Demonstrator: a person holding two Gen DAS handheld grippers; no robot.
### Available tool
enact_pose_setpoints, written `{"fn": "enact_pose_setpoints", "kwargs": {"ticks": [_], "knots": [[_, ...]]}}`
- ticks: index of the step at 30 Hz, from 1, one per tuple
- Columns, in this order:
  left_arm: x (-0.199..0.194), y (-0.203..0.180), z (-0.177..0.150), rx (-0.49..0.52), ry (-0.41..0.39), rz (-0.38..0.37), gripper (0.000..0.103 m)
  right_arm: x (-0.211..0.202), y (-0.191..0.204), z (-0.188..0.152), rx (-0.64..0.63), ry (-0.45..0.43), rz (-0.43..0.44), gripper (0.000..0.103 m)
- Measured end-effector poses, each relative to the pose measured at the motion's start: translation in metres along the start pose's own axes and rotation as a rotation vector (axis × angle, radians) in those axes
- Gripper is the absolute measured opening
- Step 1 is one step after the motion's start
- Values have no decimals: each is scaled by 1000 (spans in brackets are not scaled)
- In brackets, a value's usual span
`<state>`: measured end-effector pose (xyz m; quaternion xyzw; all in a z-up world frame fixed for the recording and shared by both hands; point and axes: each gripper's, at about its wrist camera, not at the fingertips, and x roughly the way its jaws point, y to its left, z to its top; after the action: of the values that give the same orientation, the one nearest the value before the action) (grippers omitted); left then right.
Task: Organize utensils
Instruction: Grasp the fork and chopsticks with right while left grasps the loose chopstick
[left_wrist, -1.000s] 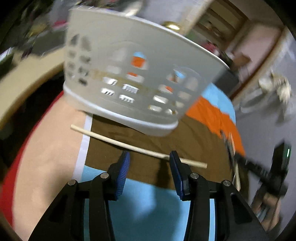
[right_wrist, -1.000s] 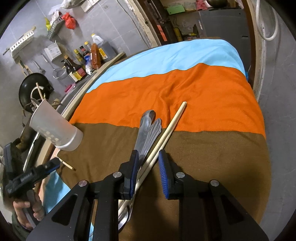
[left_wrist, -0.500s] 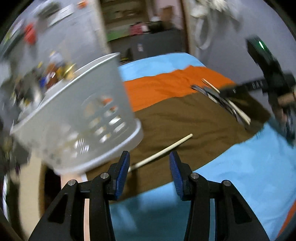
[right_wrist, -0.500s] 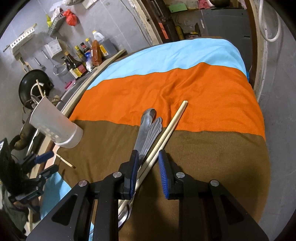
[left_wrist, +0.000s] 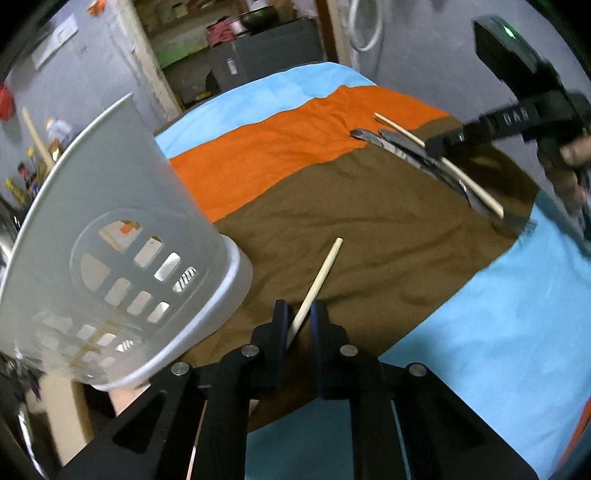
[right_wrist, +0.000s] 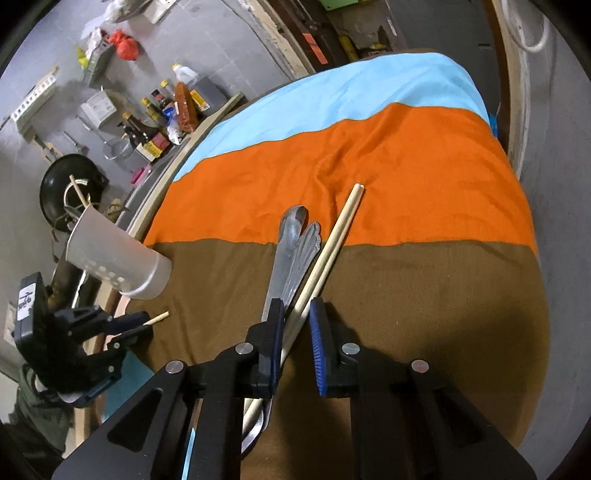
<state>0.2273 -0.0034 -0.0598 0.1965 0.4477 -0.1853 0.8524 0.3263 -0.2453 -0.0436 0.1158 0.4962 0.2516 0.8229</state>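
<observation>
My left gripper is shut on a single wooden chopstick that points forward over the brown cloth. A white perforated utensil holder stands just left of it, with one chopstick inside; it also shows in the right wrist view. My right gripper straddles a chopstick lying beside metal cutlery on the cloth; its jaws are narrowly apart, not clamped. The left gripper shows in the right wrist view.
The table wears a striped cloth in blue, orange and brown bands. Sauce bottles and a black wok stand along the wall at the left. A dark cabinet is behind the table's far end.
My left gripper swung round from facing the holder, lined up along the loose chopstick and closed on it. My right gripper stayed over the cutlery, barely moving.
</observation>
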Motion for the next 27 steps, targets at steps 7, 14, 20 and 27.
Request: {"fn": "enact_pose_setpoints", "kwargs": {"ticks": [7,14,20,27], "knots": [[2,9,31,-252,58,-234,2,-12,3,-5,-74,36,-78,4],[-1,3,42,-265,69,-254,2,-18,2,-9,-80,41,-65,7],[-8,4,35,-284,83,-254,3,-7,8,2,-67,25,-78,22],[-6,4,27,-267,111,-275,3,-4,16,4,-159,71,-200,14]]}}
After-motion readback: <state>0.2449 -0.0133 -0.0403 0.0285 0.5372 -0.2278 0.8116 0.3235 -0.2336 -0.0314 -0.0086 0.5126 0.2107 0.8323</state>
